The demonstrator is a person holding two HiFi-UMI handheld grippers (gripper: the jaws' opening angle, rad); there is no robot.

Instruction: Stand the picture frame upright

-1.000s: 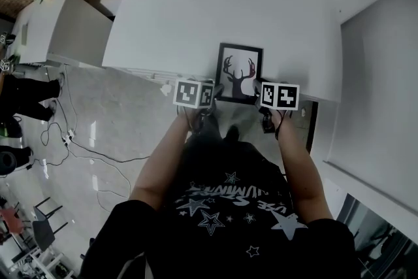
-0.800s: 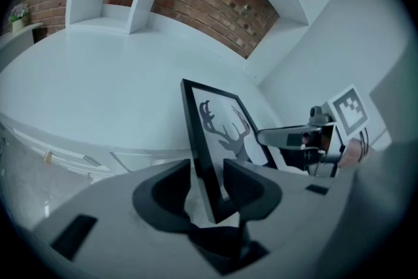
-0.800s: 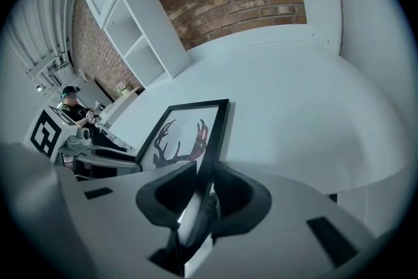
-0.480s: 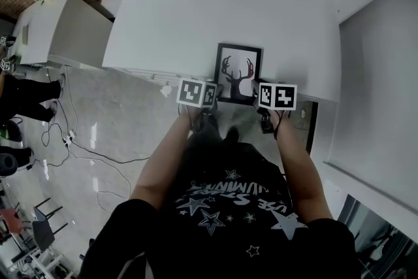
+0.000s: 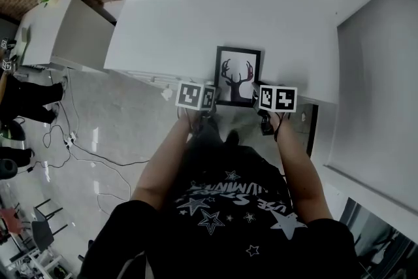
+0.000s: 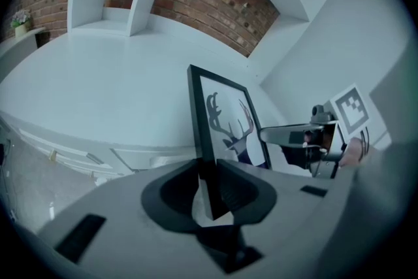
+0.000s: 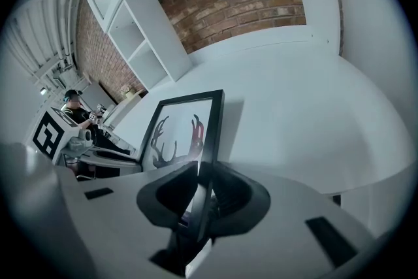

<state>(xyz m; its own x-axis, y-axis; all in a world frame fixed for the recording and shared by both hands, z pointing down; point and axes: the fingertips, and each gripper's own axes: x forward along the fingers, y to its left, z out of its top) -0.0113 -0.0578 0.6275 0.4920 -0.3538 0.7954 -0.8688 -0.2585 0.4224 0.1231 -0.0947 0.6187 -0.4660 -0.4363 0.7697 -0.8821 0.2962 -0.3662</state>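
Item: picture frame, black-edged, deer print, tilted up at the near edge of the white bench, centre of the head view. On my left gripper the jaws, just closing, pinched the frame's left edge. On my right gripper the jaws, likewise closing, pinched its right edge.

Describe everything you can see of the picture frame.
The picture frame is a thin black rectangle around a white print of a dark antlered deer with some red. It stands portrait-way near the front edge of the white counter, its top tilted up off the surface; how steeply is unclear. The left hand-held gripper is shut on its left edge and the right hand-held gripper on its right edge; both pairs of jaws have just been closing.
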